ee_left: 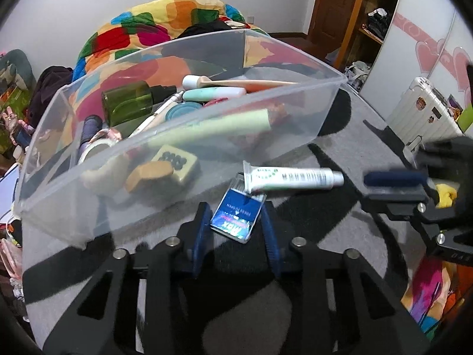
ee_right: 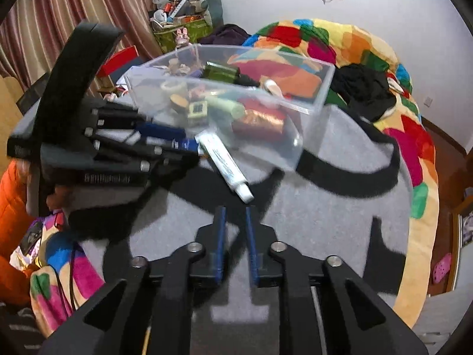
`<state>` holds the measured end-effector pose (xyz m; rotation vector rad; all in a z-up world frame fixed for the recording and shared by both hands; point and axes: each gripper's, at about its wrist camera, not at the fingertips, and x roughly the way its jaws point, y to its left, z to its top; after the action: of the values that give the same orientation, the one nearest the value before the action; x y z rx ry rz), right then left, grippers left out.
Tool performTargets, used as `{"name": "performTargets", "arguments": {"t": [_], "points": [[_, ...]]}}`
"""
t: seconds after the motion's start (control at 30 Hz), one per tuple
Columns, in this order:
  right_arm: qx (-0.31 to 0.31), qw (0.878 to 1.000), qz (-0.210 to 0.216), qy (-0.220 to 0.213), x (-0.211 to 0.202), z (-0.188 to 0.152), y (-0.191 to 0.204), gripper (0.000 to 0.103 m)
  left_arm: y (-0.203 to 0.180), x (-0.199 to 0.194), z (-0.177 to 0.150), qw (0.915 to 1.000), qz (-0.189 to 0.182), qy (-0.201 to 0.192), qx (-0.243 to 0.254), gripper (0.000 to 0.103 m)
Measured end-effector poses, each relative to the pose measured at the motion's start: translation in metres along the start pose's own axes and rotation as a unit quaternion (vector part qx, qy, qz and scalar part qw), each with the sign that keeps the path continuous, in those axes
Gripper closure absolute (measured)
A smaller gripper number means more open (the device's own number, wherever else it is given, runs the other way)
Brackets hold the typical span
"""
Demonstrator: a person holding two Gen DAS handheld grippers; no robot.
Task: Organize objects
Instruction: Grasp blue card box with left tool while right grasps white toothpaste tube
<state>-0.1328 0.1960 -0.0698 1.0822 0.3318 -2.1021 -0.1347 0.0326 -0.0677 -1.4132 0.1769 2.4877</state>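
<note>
A clear plastic bin (ee_left: 165,183) (ee_right: 313,100) stands on a grey and black blanket and holds several small items: a green bottle (ee_left: 127,102), tubes, tape, thread spools. A white toothpaste tube (ee_left: 291,177) (ee_right: 226,164) lies on the blanket beside the bin. My left gripper (ee_left: 235,222) is shut on a small blue and clear box (ee_left: 236,214), close to the tube's flat end. It also shows in the right wrist view (ee_right: 183,145). My right gripper (ee_right: 235,210) is slightly open and empty, just short of the tube's cap. It shows in the left wrist view (ee_left: 396,179).
A colourful patchwork quilt (ee_right: 340,41) is piled behind the bin, with dark clothes (ee_right: 363,88) on it. A white suitcase (ee_left: 422,109) and wardrobe stand at the right. Clutter and curtains (ee_right: 59,14) lie at the left.
</note>
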Motion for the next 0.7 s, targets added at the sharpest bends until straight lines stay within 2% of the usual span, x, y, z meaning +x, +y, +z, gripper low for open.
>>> {"name": "performTargets", "arguments": {"t": [0.03,0.07,0.23,0.37,0.43,0.5,0.53,0.63,0.7], "points": [[-0.003,1.0,-0.002,-0.002,0.001,0.003,0.002,0.072,0.0,-0.002,-0.003,1.0,0.003,-0.001,0.0,0.072],[-0.008,1.0,-0.005,-0.005,0.003,0.007,0.005,0.068,0.0,-0.005,-0.006,1.0,0.006,-0.002,-0.001,0.074],[-0.037,0.999,-0.018,-0.005,0.019,0.025,0.015,0.068,0.006,-0.02,-0.026,0.9998,0.009,-0.003,-0.016,0.074],[-0.034,0.999,-0.036,0.022,0.043,0.035,0.01,0.068,0.012,-0.028,-0.034,0.9998,0.004,-0.002,-0.017,0.073],[-0.027,0.999,-0.035,0.031,0.049,0.036,0.005,0.068,0.013,-0.027,-0.035,0.9998,0.004,-0.001,-0.018,0.07],[-0.021,0.999,-0.028,0.031,0.051,0.036,0.004,0.068,0.015,-0.024,-0.033,0.9997,0.007,-0.003,-0.024,0.06],[-0.021,0.999,-0.025,0.031,0.05,0.034,0.005,0.07,0.015,-0.022,-0.031,0.9996,0.009,-0.006,-0.026,0.059],[-0.023,0.999,-0.011,0.027,0.045,0.03,0.009,0.084,0.011,-0.017,-0.028,0.9994,0.016,-0.013,-0.027,0.059],[-0.021,0.999,-0.004,0.023,0.043,0.027,0.012,0.085,0.008,-0.016,-0.027,0.9993,0.02,-0.021,-0.025,0.063]]}}
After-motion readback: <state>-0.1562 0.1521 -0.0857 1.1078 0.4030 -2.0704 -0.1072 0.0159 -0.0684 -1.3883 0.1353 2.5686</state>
